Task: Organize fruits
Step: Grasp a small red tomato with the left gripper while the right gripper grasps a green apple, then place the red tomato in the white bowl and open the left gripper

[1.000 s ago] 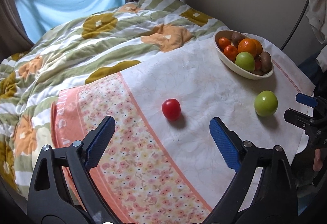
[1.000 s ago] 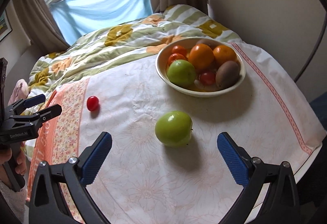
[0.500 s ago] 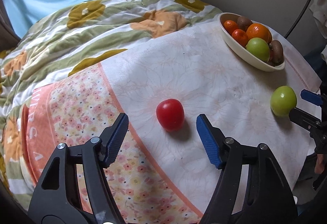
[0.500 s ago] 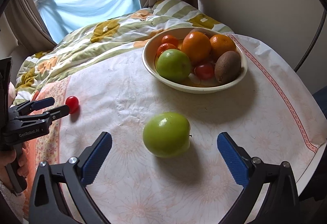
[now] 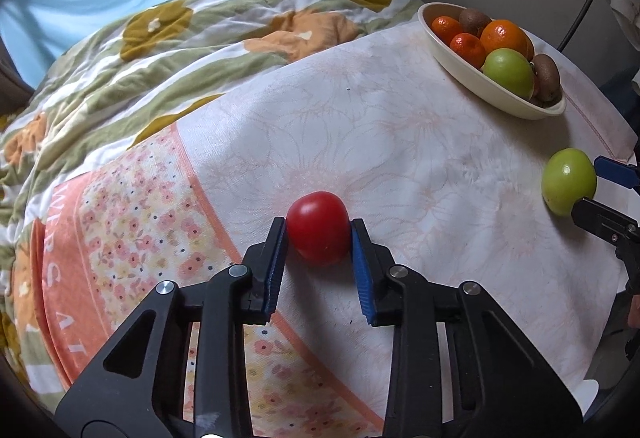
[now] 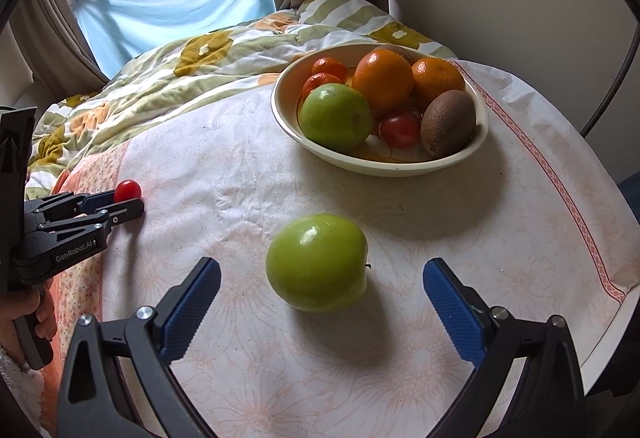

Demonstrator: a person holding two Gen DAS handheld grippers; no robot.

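A small red tomato rests on the white flowered tablecloth, and my left gripper is shut on it, both blue pads pressing its sides. In the right wrist view that tomato shows at the left gripper's tips. A loose green apple lies between the wide-apart blue fingers of my right gripper, which is open and not touching it. The same apple appears at the far right of the left wrist view. A cream bowl at the back holds oranges, a green apple, a kiwi and a tomato.
A quilt with olive and orange flowers covers the bed behind the table. The table's rounded edge runs close on the right. A hand holds the left gripper's handle. Curtains and a blue cloth hang at the window.
My left gripper came down over the red tomato and its jaws went from wide apart to shut on it. The right gripper dropped closer to the loose green apple, jaws still wide.
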